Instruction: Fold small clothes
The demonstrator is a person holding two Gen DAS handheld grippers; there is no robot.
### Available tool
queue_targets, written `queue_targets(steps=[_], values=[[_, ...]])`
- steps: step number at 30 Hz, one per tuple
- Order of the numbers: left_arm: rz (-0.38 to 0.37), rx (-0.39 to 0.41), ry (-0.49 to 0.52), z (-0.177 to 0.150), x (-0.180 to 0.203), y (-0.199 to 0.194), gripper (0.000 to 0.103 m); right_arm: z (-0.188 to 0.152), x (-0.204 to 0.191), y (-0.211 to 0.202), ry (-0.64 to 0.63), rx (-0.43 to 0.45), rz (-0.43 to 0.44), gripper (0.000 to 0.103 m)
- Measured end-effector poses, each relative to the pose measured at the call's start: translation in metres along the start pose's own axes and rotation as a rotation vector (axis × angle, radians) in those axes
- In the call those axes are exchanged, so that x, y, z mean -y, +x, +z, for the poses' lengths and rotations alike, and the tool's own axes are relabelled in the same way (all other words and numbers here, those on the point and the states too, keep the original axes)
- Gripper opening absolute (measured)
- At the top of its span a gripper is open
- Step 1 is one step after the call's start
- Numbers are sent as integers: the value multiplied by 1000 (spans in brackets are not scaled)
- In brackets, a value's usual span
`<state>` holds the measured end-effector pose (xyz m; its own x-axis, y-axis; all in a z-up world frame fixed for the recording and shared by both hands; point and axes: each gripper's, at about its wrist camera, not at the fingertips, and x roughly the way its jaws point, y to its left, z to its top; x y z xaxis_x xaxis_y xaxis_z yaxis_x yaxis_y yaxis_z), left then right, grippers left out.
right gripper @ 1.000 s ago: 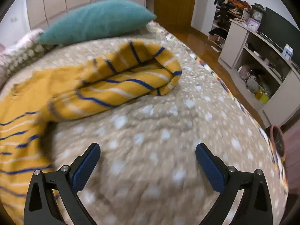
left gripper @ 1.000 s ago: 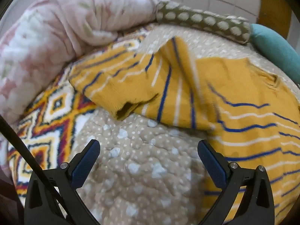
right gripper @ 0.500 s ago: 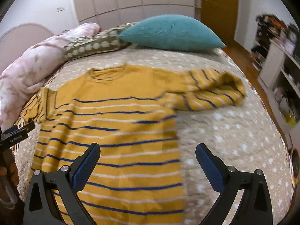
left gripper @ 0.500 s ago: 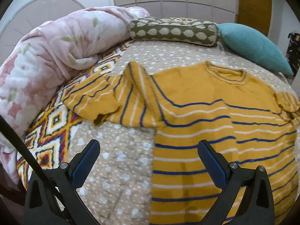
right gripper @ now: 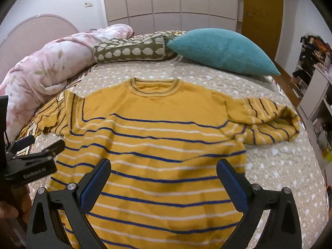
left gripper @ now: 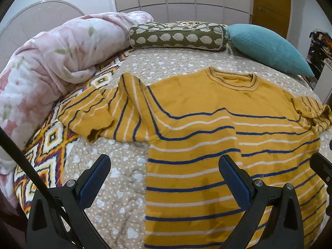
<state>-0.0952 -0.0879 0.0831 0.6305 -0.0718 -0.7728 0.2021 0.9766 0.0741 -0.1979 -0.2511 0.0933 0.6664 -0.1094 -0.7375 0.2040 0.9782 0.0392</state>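
Note:
A mustard-yellow sweater [left gripper: 217, 124] [right gripper: 157, 137] with blue and white stripes lies face up on the bed, collar toward the pillows. Its left sleeve [left gripper: 99, 116] is bunched and folded over near the patterned blanket. Its right sleeve [right gripper: 267, 124] lies crumpled on the spread. My left gripper [left gripper: 165, 178] hovers open over the sweater's lower left edge, nothing between its fingers. My right gripper [right gripper: 164, 178] hovers open above the sweater's lower body, also holding nothing. In the right wrist view the left gripper [right gripper: 39, 147] shows at the left edge.
A pink floral duvet [left gripper: 47, 62] is heaped at the left. A green patterned bolster [left gripper: 176, 36] and a teal pillow [right gripper: 224, 51] lie at the head of the bed. The beige dotted bedspread [left gripper: 112, 197] covers the bed. Shelves [right gripper: 311, 78] stand at the right.
Both grippers have pulled back from the sleeves toward the foot of the bed, open throughout. The whole sweater has come into view, lying spread out.

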Motion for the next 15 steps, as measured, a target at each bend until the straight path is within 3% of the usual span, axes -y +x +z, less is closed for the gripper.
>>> queue_targets(steps=[6,15], values=[[-1,0,10,1,2,4,103,5,-11,4,-16,33,-6,103],[-21,-27,-8,1,4,16,103,5,-9,18,-6,7,-13,103]])
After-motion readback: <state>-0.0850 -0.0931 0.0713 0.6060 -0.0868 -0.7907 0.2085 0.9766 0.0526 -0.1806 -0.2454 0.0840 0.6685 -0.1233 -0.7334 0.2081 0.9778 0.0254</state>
